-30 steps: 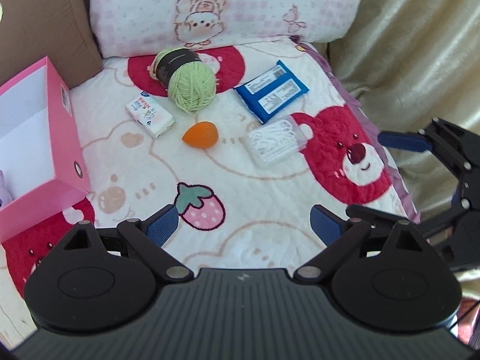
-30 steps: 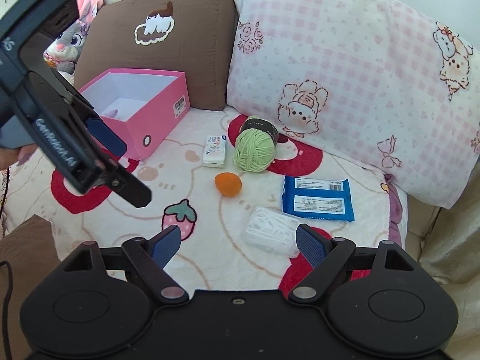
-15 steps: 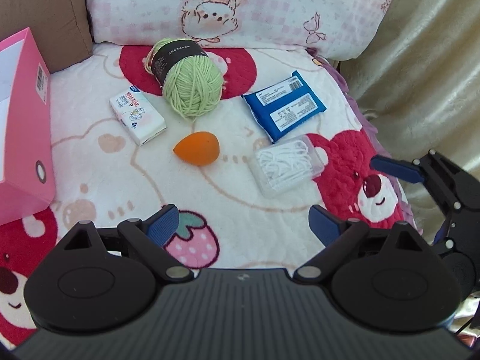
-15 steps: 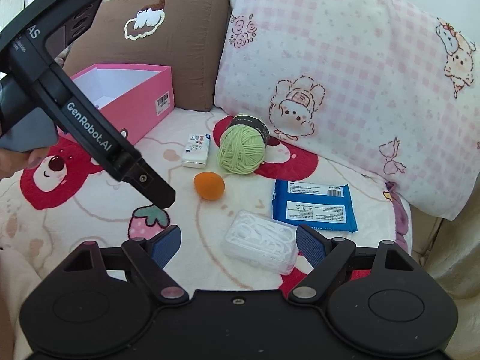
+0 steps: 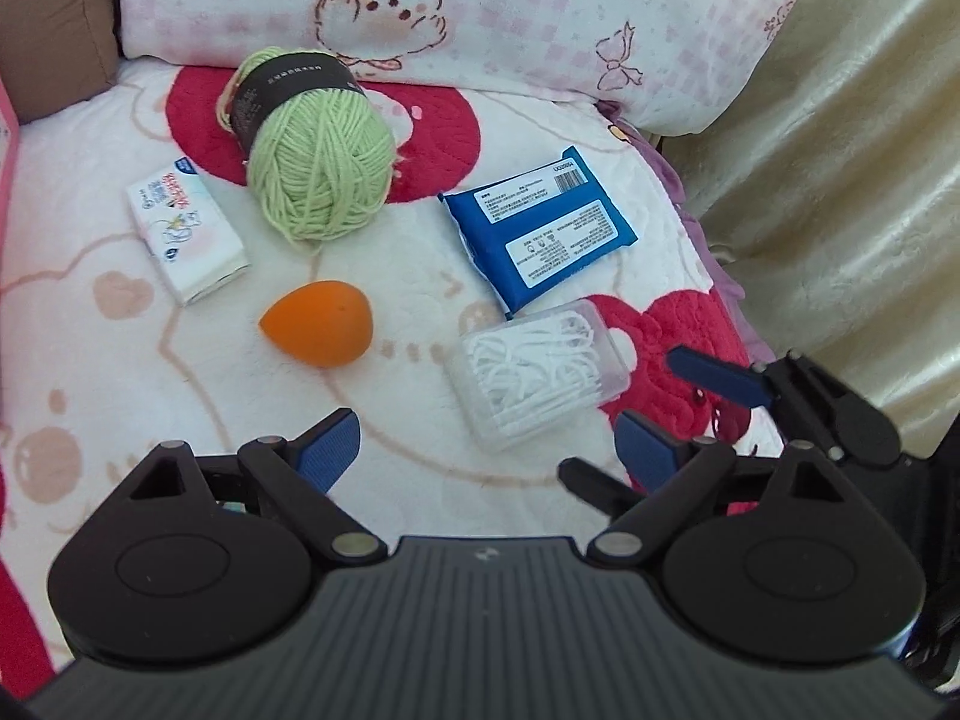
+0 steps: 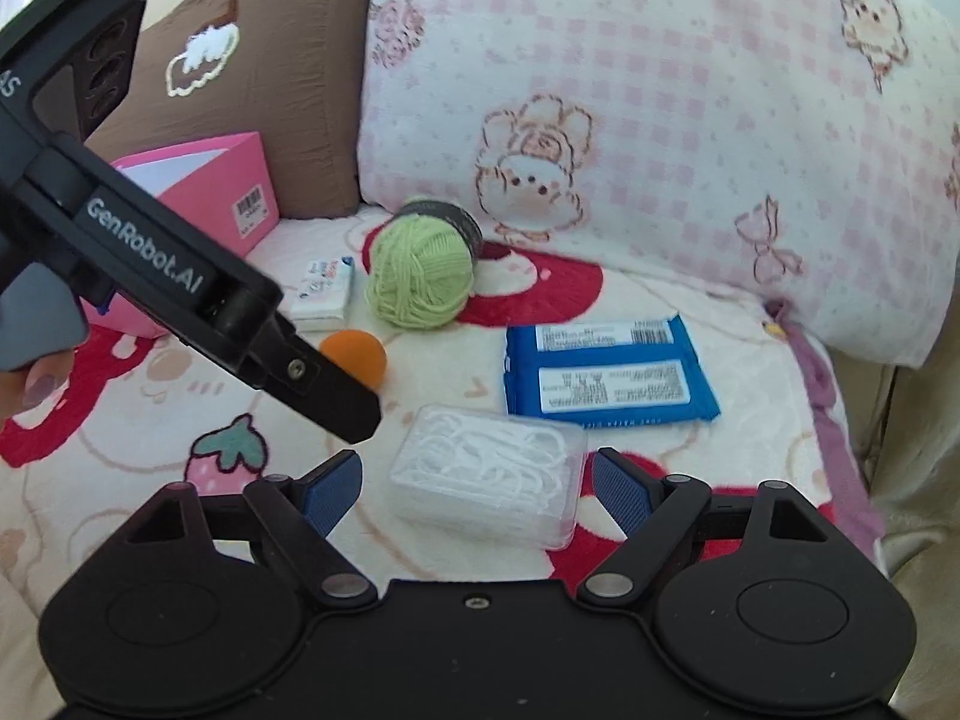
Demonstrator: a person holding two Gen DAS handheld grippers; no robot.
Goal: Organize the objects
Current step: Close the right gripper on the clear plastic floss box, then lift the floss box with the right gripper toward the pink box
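Note:
On the bear-print blanket lie a green yarn ball [image 5: 321,174], a white tissue pack [image 5: 186,231], an orange egg-shaped sponge [image 5: 318,330], a blue wipes pack [image 5: 540,228] and a clear box of floss picks [image 5: 534,372]. My left gripper [image 5: 489,450] is open and empty, just short of the sponge and the floss box. My right gripper [image 6: 477,483] is open too. The floss box [image 6: 492,462] shows between its blue pads, and neither pad touches it. One right pad [image 5: 714,375] hangs beside the box's right end. The left gripper's finger [image 6: 336,396] partly hides the sponge [image 6: 360,354].
An open pink box [image 6: 228,192] stands at the back left against a brown cushion [image 6: 270,60]. A pink checked pillow [image 6: 660,90] lines the back. Gold fabric [image 5: 840,180] drops away past the blanket's right edge. A hand [image 6: 30,384] holds the left gripper.
Both grippers have come down and closer to the objects. The pink box has almost slid out of the left wrist view. The floss box now sits between the right gripper's pads.

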